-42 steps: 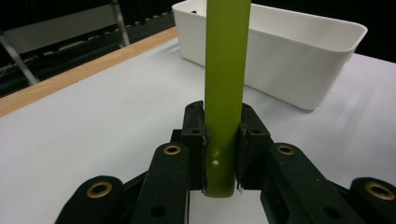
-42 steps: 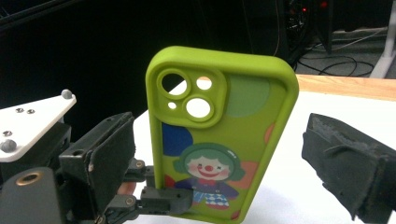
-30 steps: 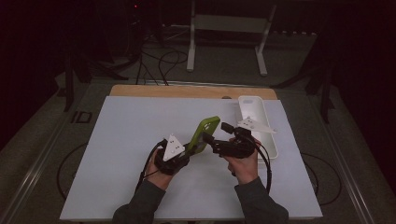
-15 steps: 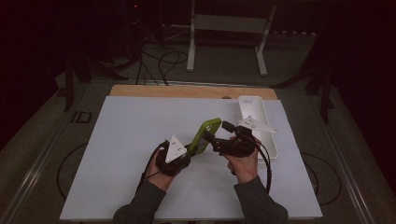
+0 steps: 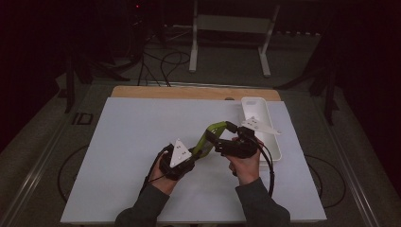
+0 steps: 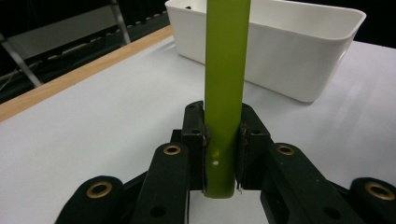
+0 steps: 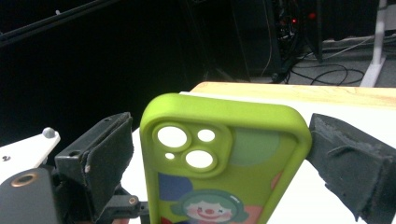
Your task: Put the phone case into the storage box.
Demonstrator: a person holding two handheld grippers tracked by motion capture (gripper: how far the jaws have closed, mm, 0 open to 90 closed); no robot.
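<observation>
A light, bendy green phone case (image 7: 224,158) — left gripper (image 6: 219,144) clamps its bottom edge; right gripper (image 7: 219,154) jaws straddle the camera end — best gripped by its rims.

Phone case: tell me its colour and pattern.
The phone case is lime green with a cartoon clown face and coloured dots printed inside; the right gripper view shows it best.

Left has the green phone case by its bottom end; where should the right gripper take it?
By the camera end of the case, jaws across its two long edges, coming from the free top. That end stands clear between the right gripper pads; the left gripper clamps the other end.
</observation>
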